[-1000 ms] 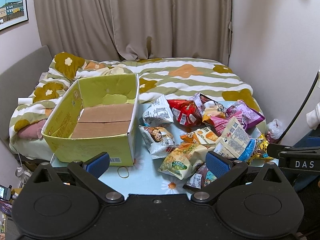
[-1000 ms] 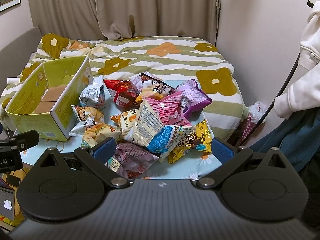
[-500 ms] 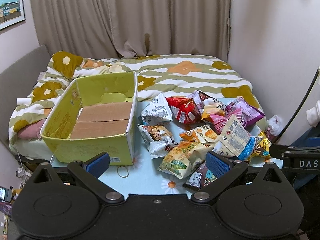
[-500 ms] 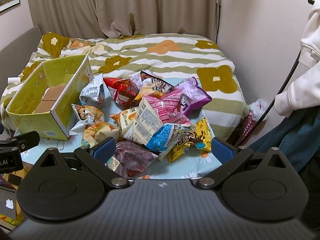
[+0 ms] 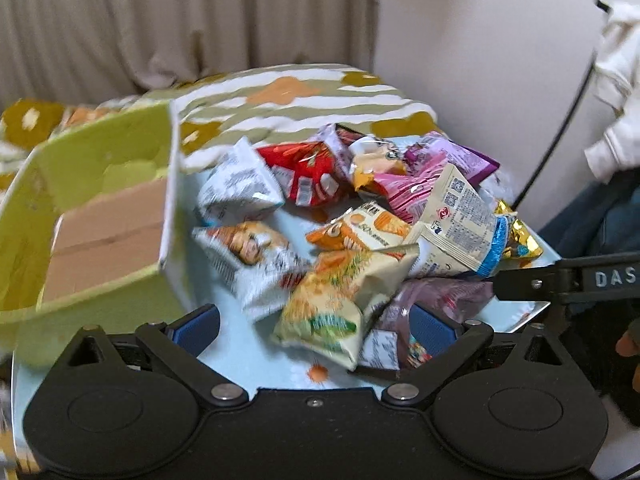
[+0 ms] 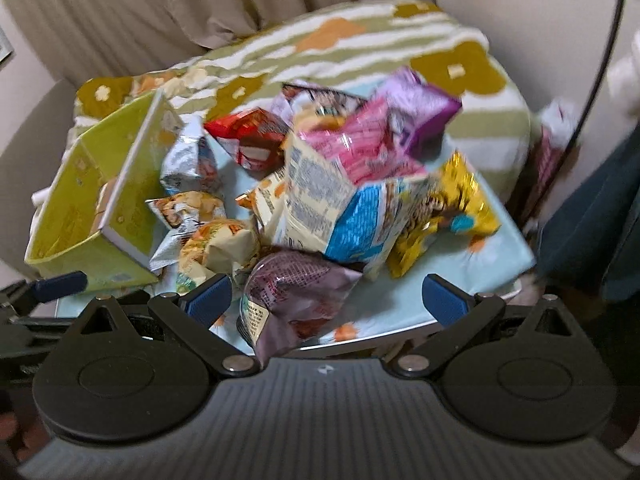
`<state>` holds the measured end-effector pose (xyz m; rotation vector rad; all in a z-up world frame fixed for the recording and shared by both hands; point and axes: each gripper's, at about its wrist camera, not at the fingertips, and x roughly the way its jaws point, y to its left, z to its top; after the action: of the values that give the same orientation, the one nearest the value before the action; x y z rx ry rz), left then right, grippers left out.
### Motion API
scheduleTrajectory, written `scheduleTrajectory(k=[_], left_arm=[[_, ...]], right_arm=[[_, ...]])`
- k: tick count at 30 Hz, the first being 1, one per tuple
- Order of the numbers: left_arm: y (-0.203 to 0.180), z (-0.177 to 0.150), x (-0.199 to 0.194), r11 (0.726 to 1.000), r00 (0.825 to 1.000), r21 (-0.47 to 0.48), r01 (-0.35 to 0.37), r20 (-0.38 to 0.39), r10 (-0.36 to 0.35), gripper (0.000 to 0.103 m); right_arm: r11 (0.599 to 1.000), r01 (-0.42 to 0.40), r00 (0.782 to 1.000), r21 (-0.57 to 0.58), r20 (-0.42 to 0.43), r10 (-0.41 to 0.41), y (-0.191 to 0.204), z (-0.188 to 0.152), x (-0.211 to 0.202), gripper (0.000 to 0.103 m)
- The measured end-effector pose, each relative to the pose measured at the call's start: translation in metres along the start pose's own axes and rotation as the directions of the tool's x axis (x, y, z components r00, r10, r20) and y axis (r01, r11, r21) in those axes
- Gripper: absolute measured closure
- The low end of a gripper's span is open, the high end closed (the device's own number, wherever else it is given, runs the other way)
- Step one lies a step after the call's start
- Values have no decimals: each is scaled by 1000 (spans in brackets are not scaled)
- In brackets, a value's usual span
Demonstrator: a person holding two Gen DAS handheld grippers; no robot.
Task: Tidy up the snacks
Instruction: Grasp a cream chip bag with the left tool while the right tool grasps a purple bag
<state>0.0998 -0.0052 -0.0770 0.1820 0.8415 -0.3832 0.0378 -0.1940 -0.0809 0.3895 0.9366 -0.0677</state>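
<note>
A heap of several snack bags lies on a light blue table (image 5: 256,356) (image 6: 404,300). An empty yellow-green cardboard box (image 5: 100,208) (image 6: 80,200) stands at the table's left. My left gripper (image 5: 316,326) is open, low over the near table edge, with a cream and green bag (image 5: 340,300) and a dark purple bag (image 5: 436,296) just ahead of its fingers. My right gripper (image 6: 326,298) is open too, and the same dark purple bag (image 6: 296,292) lies between its fingers. A cream and blue bag (image 6: 340,204) and a gold bag (image 6: 452,204) sit behind.
A bed with a striped flower quilt (image 5: 288,96) (image 6: 360,44) lies beyond the table, beige curtains behind it. A person in a white sleeve (image 5: 616,92) and dark trousers stands at the right, by the wall. The right gripper's arm (image 5: 568,276) crosses the left wrist view.
Both grippers have moved forward and down toward the snack heap, and both views are now blurred by motion. The bags and box lie where they were.
</note>
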Motion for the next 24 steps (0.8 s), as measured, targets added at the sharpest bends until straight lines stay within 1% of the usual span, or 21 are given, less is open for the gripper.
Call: scheduleTrajectory(k=[2,4,5,6,9,11,15,17,18,20,24], left_arm=[[-2,5,9,997,1000,80,13,5,-13,2],[-3,9,21,988,999,150,32,-6,-31,3],[-3,11,28,983,999,177,46,-17,-44,6],[-3,12,35,978,998,199,63,-30,-58,9],[-5,16,56,959,993,259,114,-65,-100,12],[-7,16,67,945,990,298,134,-83,-114,14],[-9,15,86,927,982,333,175,-128,-139,19],[-12,13,92,915,984,366,168,-122,-131,19],[-14,13,93,906,984,389,169,-120,-132,22],[-18,12,97,893,979,408,190,-148,-141,35],[-26,5,100,863,983,475,173,-139,-120,35]], right_arm=[[998,-4,1000,63,-23,5,-1,-1,12,0],[993,-9,999,114,-39,13,-2,0,23,0],[991,-8,999,134,-45,14,-2,1,27,0],[989,-4,999,150,-48,11,-2,1,32,0],[980,14,999,196,-53,-3,-2,2,43,0],[974,21,998,225,-62,-7,-1,2,52,0],[961,22,997,276,-81,1,-2,2,66,0],[956,22,995,294,-95,6,-2,1,73,0],[953,21,995,302,-101,10,-2,0,76,0],[949,22,994,316,-112,15,-2,-2,82,0],[945,20,992,327,-126,23,0,-2,92,0]])
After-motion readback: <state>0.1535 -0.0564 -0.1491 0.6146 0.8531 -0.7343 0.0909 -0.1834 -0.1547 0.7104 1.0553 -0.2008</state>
